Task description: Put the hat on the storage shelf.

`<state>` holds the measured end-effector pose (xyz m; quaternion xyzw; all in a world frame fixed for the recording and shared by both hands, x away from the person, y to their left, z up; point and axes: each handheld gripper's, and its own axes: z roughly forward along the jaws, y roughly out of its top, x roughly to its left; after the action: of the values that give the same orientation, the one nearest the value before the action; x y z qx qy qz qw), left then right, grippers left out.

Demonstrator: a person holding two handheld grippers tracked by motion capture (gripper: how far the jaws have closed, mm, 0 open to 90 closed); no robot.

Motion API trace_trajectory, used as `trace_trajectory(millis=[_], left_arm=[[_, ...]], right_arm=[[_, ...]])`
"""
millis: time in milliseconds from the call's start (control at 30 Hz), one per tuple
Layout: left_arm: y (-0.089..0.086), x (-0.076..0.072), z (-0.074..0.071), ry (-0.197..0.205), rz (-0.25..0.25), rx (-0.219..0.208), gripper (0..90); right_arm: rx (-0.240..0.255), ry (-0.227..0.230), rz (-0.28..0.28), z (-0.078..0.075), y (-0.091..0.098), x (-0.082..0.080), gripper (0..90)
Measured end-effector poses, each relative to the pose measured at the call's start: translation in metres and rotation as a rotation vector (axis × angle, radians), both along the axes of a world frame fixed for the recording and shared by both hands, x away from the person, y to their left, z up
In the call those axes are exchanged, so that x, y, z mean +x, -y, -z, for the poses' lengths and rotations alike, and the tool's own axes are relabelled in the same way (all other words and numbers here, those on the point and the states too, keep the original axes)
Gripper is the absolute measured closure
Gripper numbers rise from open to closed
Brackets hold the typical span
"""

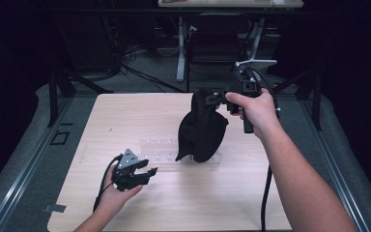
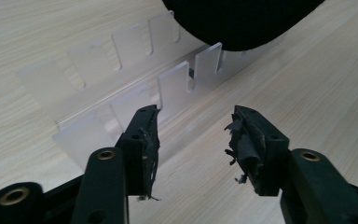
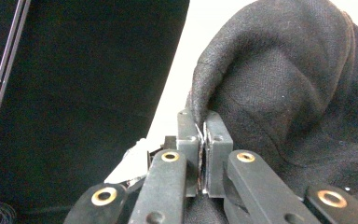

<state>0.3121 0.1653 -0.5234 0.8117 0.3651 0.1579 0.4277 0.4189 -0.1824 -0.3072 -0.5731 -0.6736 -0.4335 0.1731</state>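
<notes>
Your left gripper [image 1: 150,171] rests low over the near left part of the wooden table [image 1: 125,111], cradled in your left hand [image 1: 118,191], and its jaws stand apart with nothing between them. In the left gripper view, frayed black padding hangs from the inner face of each jaw, and just beyond the tips lies a clear plastic rack [image 2: 135,88] with notched walls. On the table the rack sits near the middle, and the bottom of a black cloth [image 1: 202,128] hangs down at its right end. Your right gripper [image 1: 211,98] is raised above the far right of the table in your right hand [image 1: 253,108]. Its jaws are pinched tight on a fold at the top edge of the cloth, which droops from them like a limp bag.
</notes>
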Motion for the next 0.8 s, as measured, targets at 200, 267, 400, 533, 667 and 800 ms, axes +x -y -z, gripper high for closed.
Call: trace_trajectory(millis=[200,267,400,533,667,800], left_arm=[[0.022,0.004,-0.008,0.009,0.041,0.004,58.5],[0.031,0.005,-0.012,0.020,0.053,0.010,60.1],[0.041,0.005,-0.016,0.039,0.074,0.005,63.5],[0.057,0.003,-0.025,0.065,0.111,0.008,63.9],[0.064,0.005,-0.028,0.072,0.118,0.010,63.7],[0.071,0.005,-0.027,0.082,0.121,0.017,64.2]], right_arm=[[0.002,0.002,-0.004,0.000,-0.002,0.000,87.5],[0.002,0.001,-0.006,0.000,-0.002,0.000,87.4],[0.008,0.006,-0.001,0.001,-0.001,0.000,87.4],[0.005,0.005,-0.004,0.001,-0.001,0.000,87.3],[0.006,0.005,-0.004,0.001,-0.001,0.000,87.2],[0.006,0.005,0.001,0.001,-0.001,0.000,87.0]])
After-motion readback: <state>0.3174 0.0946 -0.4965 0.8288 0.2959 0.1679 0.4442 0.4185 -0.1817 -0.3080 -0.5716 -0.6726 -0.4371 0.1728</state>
